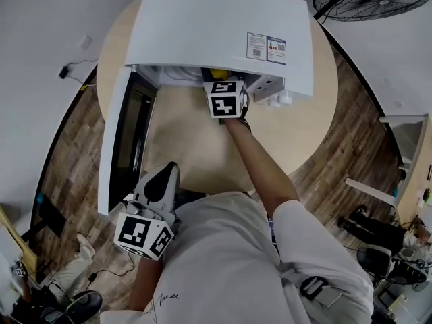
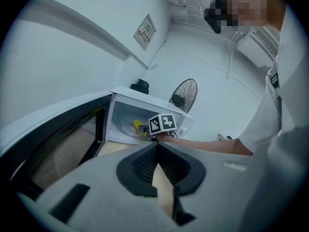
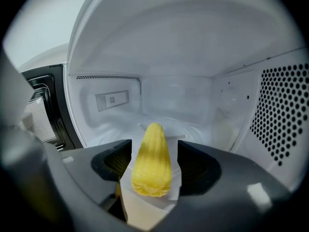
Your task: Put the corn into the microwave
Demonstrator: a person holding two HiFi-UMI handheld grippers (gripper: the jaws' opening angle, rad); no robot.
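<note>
Inside the microwave point(image 3: 193, 57) the right gripper point(image 3: 154, 144) stands wide open, the corn point(image 3: 152, 163) lying loose between its jaws, while the left gripper point(image 2: 157, 149) hangs outside, closed and empty.

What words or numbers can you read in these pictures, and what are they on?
Nothing reads clearly.
Two stickers on top of the microwave: print too small to read.
Sign on the wall: too blurred.
Handwriting on the person's shirt: too small.
Marker cubes: black-and-white squares, no words.
</note>
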